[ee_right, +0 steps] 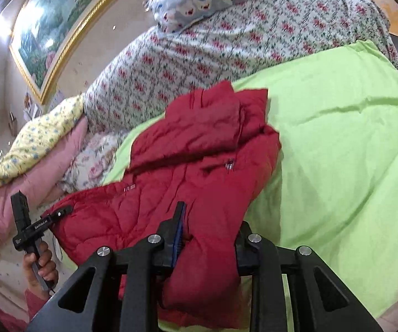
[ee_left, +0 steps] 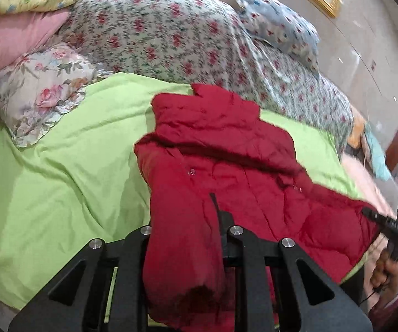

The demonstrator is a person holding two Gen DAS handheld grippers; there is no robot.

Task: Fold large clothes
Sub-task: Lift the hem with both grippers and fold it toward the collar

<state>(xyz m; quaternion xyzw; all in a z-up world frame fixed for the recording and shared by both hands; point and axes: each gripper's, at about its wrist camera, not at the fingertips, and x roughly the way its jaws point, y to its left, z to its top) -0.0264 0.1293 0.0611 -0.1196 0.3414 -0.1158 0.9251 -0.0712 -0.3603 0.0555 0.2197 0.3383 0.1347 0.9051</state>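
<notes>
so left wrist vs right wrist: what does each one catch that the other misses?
Left wrist only: the right gripper biting the jacket's edge, and orange and teal fabric at the bed's far side.

Right wrist only: the left gripper on the opposite edge, plus most of the framed painting.

Both: the red jacket on the green sheet, a bunch clamped in each camera's own gripper, floral quilt behind.

left gripper (ee_left: 183, 221) left finger hiding under red jacket (ee_left: 226, 166) | jacket hem running off bottom edge | framed picture (ee_right: 60, 27) getting cropped at top | floral bedding (ee_left: 157, 33) motion-blurring | jacket labels too small to read
</notes>
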